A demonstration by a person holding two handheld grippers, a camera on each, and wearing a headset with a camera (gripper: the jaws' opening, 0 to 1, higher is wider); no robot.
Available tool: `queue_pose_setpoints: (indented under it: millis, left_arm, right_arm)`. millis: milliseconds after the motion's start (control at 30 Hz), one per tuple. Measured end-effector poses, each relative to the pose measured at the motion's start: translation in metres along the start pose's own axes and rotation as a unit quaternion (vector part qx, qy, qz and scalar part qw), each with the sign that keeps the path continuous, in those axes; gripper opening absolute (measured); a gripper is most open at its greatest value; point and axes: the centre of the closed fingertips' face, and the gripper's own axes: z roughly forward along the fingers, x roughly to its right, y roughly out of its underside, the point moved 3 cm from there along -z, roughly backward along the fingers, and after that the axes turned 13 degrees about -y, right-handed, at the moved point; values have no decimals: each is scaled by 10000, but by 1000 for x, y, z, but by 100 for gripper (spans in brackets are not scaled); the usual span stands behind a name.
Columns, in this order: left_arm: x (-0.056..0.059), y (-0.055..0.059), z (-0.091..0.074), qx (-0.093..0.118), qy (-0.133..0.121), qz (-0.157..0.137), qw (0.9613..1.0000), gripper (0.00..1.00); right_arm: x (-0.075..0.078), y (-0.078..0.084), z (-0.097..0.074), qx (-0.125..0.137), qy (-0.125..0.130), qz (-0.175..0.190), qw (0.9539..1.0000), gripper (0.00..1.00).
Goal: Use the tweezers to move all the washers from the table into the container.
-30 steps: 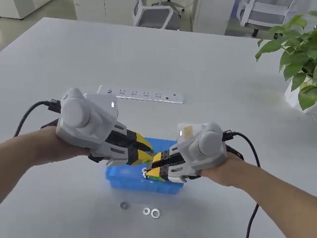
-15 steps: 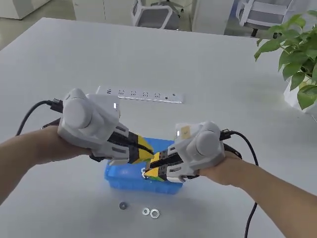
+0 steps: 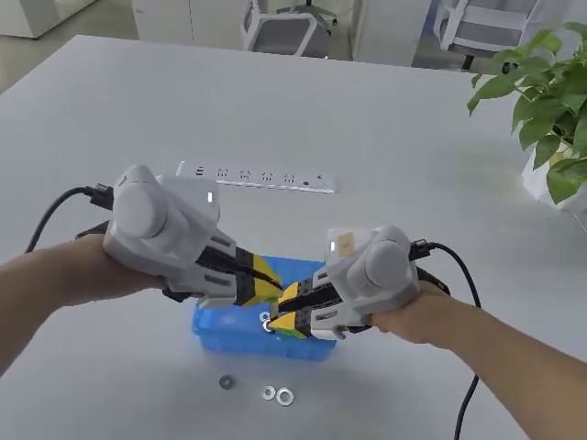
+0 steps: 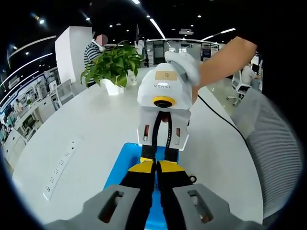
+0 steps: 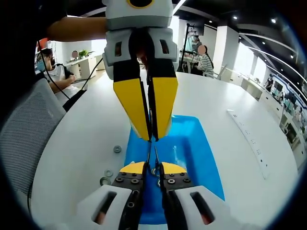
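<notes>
A blue container point(image 3: 213, 326) sits on the white table, and both grippers meet over it. My left gripper point(image 3: 271, 280), yellow-tipped, is shut on thin metal tweezers point(image 5: 151, 149) that run toward my right gripper point(image 3: 282, 319). The right gripper's jaws point(image 5: 152, 168) close around the tweezers' tip end. A small washer point(image 3: 266, 320) shows at the tips, over the container point(image 5: 192, 143). Three washers lie on the table in front of the container: one point(image 3: 226, 382) to the left and two point(image 3: 268, 393) point(image 3: 285, 397) side by side. In the left gripper view, the left gripper point(image 4: 156, 165) points at the right gripper's white body.
A white power strip point(image 3: 257, 177) lies beyond the container. A potted plant point(image 3: 541, 101) stands at the table's right edge. Cables trail back from both grippers. Office chairs stand past the far edge. Bare table surrounds the container.
The head camera has shifted slightly. Both grippers stay together over the container, with no clear movement of the washers on the table.
</notes>
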Motion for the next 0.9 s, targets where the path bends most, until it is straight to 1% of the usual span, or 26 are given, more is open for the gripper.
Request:
queue_pose_setpoints:
  millis: [200, 400, 700, 900]
  left_arm:
    - [1, -6, -1, 56, 7, -8, 10000, 6]
    - [2, -12, -4, 75, 12, 45, 10000, 6]
    - [5, -22, -12, 87, 18, 94, 9999, 6]
    - [7, -29, -17, 104, 15, 147, 9998, 6]
  right_arm:
    - [-2, 0, -4, 4, 42, 25, 10000, 14]
    - [-3, -1, -11, 18, 123, 40, 9999, 15]
    - [-8, -5, -26, 68, 298, 82, 9995, 20]
    - [-15, -7, -38, 133, 432, 85, 9989, 24]
